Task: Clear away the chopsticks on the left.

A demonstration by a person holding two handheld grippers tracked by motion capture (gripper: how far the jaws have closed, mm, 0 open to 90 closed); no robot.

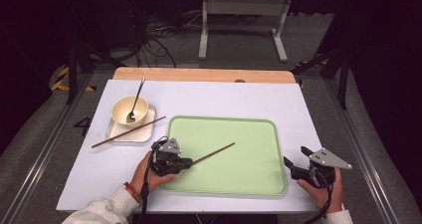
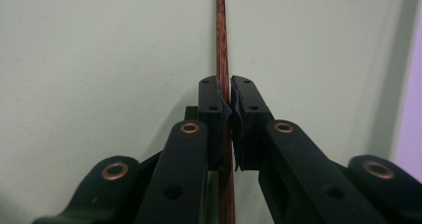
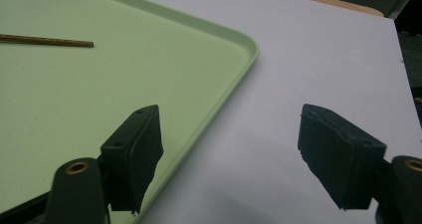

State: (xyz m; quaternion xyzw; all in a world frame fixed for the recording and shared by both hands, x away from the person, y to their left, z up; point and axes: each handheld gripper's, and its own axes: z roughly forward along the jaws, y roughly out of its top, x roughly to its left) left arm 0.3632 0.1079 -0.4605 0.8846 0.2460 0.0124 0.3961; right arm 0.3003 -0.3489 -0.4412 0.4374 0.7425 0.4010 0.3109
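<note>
Left gripper (image 1: 188, 162) is clamping my chopstick (image 1: 215, 153) over the green tray (image 1: 259, 184); I'm holding the right gripper (image 1: 294, 165) wide open, gripping nothing, beside the tray.

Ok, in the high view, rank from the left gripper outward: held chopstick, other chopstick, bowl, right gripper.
1. held chopstick, clamped in the left gripper, over the tray.
2. other chopstick, up-left, on the plate.
3. bowl, behind it.
4. right gripper, far right.

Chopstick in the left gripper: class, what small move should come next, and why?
Probably lower it flat and open the jaws. The left gripper is shut on the chopstick, whose tip already reaches over the green tray; its twin waits across the small plate.
</note>
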